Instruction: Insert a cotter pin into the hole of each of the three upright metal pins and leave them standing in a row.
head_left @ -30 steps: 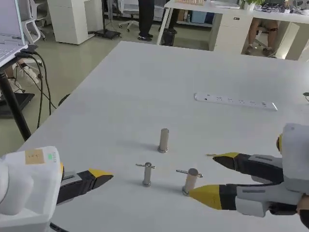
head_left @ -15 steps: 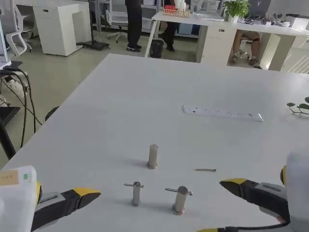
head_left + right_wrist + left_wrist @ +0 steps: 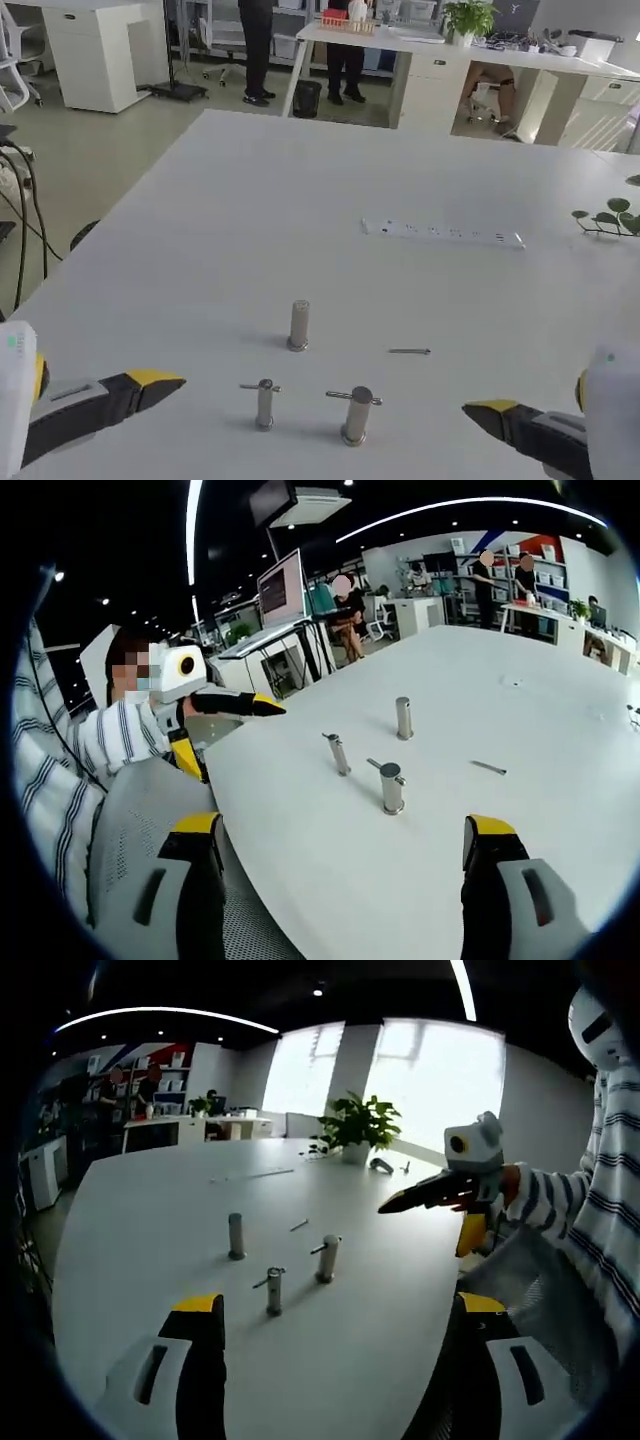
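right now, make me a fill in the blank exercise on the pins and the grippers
1. Of the three upright metal pins, ___ carry an inserted cotter pin: the near left pin and the near right pin.
2. The far pin carries ___ cotter pin.
3. In the head view, the loose cotter pin lies flat on the white table, to the ___ of the far pin.
4. The left gripper and the right gripper have their jaws ___.

Missing words: two; no; right; open
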The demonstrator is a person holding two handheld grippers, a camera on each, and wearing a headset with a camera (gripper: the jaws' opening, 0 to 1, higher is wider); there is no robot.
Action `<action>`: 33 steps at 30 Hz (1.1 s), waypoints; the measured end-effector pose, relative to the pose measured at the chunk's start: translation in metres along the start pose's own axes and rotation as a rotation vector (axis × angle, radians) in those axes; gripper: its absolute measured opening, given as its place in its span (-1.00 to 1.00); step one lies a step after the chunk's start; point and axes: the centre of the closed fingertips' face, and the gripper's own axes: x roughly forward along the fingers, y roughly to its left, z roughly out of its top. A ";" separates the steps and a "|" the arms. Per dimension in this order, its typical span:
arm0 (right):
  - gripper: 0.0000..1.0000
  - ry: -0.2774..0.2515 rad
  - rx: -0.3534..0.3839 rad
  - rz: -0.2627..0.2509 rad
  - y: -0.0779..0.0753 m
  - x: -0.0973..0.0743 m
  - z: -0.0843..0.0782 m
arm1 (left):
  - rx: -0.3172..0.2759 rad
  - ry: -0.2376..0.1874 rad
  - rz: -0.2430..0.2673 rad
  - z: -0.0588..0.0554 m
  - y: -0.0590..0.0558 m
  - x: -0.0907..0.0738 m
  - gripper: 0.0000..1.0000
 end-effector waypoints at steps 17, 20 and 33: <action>0.93 -0.017 0.022 -0.066 -0.009 -0.017 0.000 | 0.025 -0.048 0.039 0.024 0.049 0.012 0.79; 0.91 -0.007 0.013 -0.082 -0.012 -0.020 -0.002 | 0.033 -0.046 0.037 0.029 0.055 0.018 0.78; 0.92 -0.021 0.043 -0.110 -0.016 -0.028 -0.004 | 0.132 -0.031 0.055 0.066 0.084 0.045 0.70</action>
